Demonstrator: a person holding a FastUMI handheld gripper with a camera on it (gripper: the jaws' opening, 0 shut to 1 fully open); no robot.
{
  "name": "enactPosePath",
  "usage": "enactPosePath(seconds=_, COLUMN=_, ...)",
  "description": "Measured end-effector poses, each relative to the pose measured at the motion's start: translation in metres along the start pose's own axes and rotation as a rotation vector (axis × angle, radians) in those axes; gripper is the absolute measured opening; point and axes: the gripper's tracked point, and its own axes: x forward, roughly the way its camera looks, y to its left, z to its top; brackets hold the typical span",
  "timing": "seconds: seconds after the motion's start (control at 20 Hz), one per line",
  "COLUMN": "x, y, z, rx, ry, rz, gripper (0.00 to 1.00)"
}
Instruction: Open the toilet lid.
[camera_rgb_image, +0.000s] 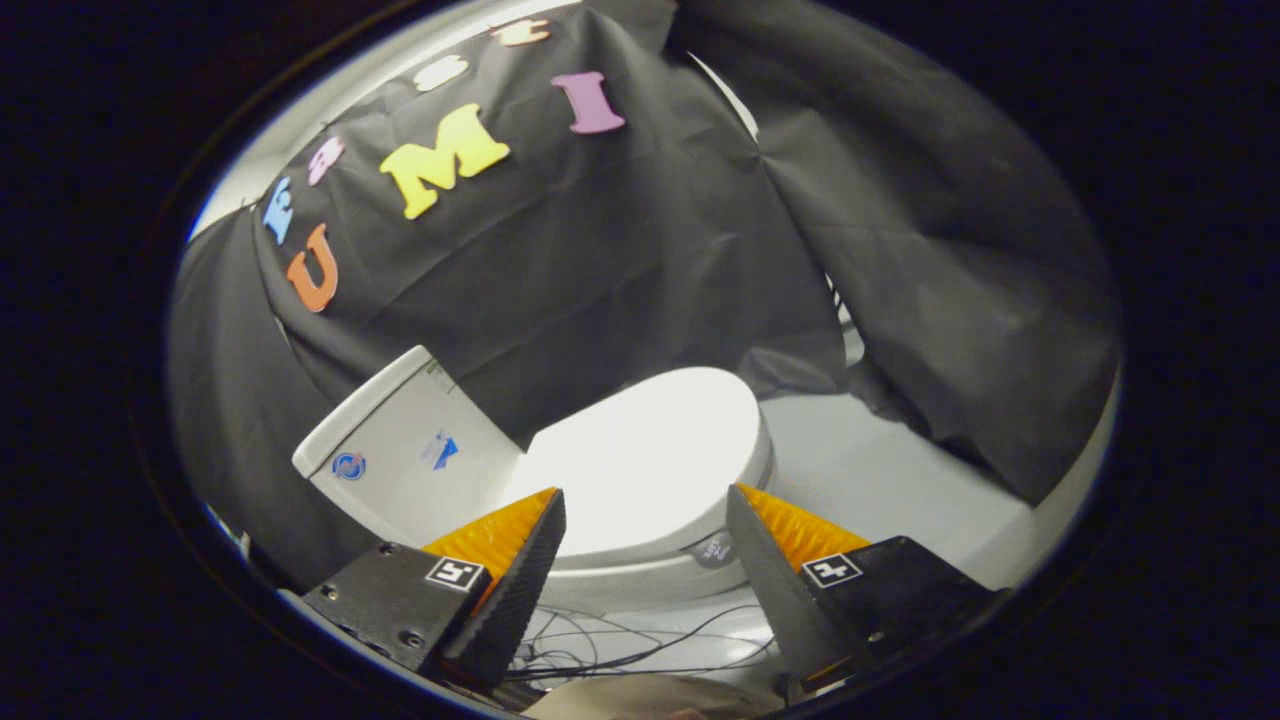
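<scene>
Hand-held gripper (645, 500) spread open, empty; closed toilet lid (650, 455) apparently just ahead, between its fingers.

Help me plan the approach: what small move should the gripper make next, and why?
Probably ease forward toward the closed toilet lid. The gripper is open and holds nothing, and the lid lies flat beyond its fingertips, apparently not yet touched.
</scene>
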Motion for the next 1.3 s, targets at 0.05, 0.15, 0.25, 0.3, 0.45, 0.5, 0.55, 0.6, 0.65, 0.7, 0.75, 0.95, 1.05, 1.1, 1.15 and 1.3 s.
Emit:
enactPosePath(seconds=0.05, x=0.005, y=-0.003, z=-0.004, rx=0.034, ry=0.030, rz=-0.002, gripper=1.00)
enactPosePath(seconds=0.15, x=0.017, y=-0.008, z=-0.015, rx=0.102, ry=0.092, rz=-0.006, gripper=1.00)
enactPosePath(seconds=0.25, x=0.025, y=-0.011, z=-0.026, rx=0.160, ry=0.143, rz=-0.013, gripper=1.00)
enactPosePath(seconds=0.3, x=0.032, y=-0.017, z=-0.034, rx=0.179, ry=0.171, rz=-0.023, gripper=1.00)
enactPosePath(seconds=0.45, x=0.047, y=-0.031, z=-0.051, rx=0.231, ry=0.232, rz=-0.051, gripper=1.00)
enactPosePath(seconds=0.5, x=0.049, y=-0.036, z=-0.057, rx=0.246, ry=0.244, rz=-0.058, gripper=0.99)
enactPosePath(seconds=0.55, x=0.051, y=-0.041, z=-0.064, rx=0.262, ry=0.254, rz=-0.068, gripper=0.99)
enactPosePath(seconds=0.6, x=0.053, y=-0.045, z=-0.072, rx=0.270, ry=0.282, rz=-0.080, gripper=0.99)
enactPosePath(seconds=0.65, x=0.054, y=-0.047, z=-0.077, rx=0.272, ry=0.303, rz=-0.083, gripper=0.99)
enactPosePath(seconds=0.7, x=0.057, y=-0.046, z=-0.079, rx=0.271, ry=0.306, rz=-0.082, gripper=0.99)
enactPosePath(seconds=0.75, x=0.061, y=-0.048, z=-0.077, rx=0.266, ry=0.303, rz=-0.086, gripper=0.99)
enactPosePath(seconds=0.95, x=0.065, y=-0.067, z=-0.092, rx=0.285, ry=0.343, rz=-0.142, gripper=0.94)
enactPosePath(seconds=1.05, x=0.068, y=-0.069, z=-0.095, rx=0.321, ry=0.359, rz=-0.138, gripper=0.89)
enactPosePath(seconds=1.1, x=0.071, y=-0.069, z=-0.093, rx=0.341, ry=0.354, rz=-0.137, gripper=0.88)
enactPosePath(seconds=1.15, x=0.072, y=-0.071, z=-0.089, rx=0.364, ry=0.345, rz=-0.135, gripper=0.88)
enactPosePath(seconds=1.3, x=0.082, y=-0.074, z=-0.090, rx=0.419, ry=0.347, rz=-0.131, gripper=0.87)
